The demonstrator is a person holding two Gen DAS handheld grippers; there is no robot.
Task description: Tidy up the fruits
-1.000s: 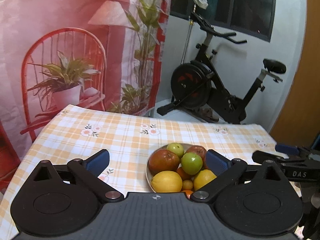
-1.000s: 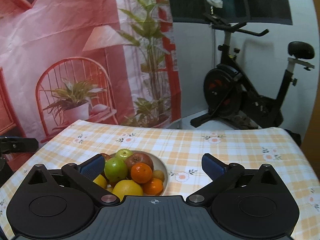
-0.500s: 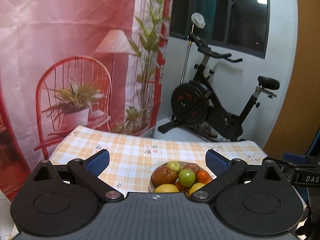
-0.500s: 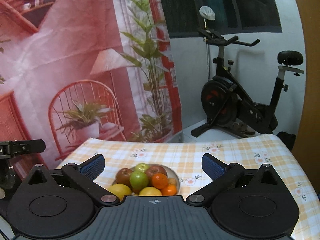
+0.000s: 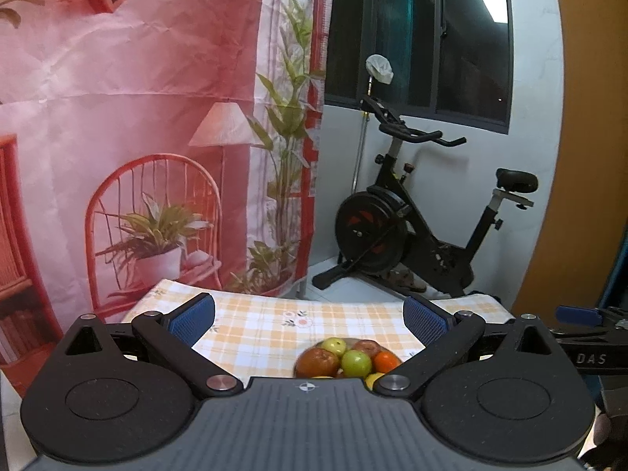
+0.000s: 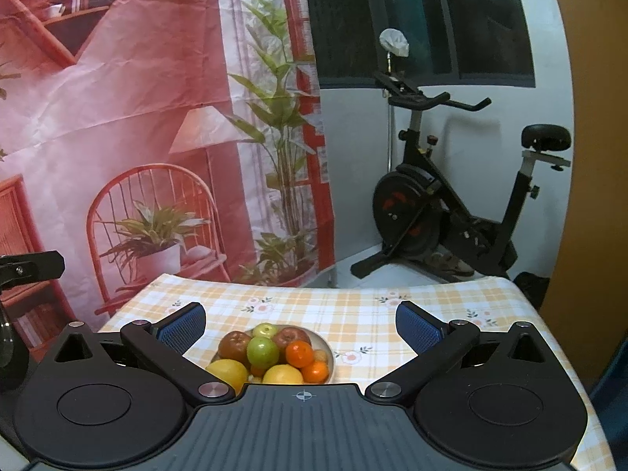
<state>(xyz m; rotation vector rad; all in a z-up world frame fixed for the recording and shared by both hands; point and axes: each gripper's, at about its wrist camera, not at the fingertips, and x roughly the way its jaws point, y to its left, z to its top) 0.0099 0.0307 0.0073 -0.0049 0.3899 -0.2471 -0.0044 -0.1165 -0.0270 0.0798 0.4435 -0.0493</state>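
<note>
Your fruit sits heaped in a pale bowl [image 6: 329, 349] on the table, near its front edge and below both grippers. From the right wrist view you can pick out a green apple [image 6: 262, 351] on top, a dark red apple [image 6: 234, 344] to its left, a second red apple [image 6: 292, 336] behind, two oranges [image 6: 299, 354] at the right, and two yellow lemons [image 6: 227, 369] at the front. Nothing lies between the bowl and your tools; the cloth around it is bare.

Your left gripper [image 5: 310, 320] has its jaws spread wide and holds nothing; the right gripper [image 6: 301, 322] is likewise released and empty. The tip of the right tool shows at the edge of the left wrist view.

Compared with a second ago, you have pulled both grippers up and back: the bowl looks smaller and lower, and more of the room shows.

The table wears an orange-and-white checked tablecloth [image 6: 353, 310] with small flowers. Behind hangs a red printed backdrop [image 6: 137, 125] showing a chair and plants; an exercise bike [image 6: 451, 212] stands under a dark window [image 5: 424, 39].
</note>
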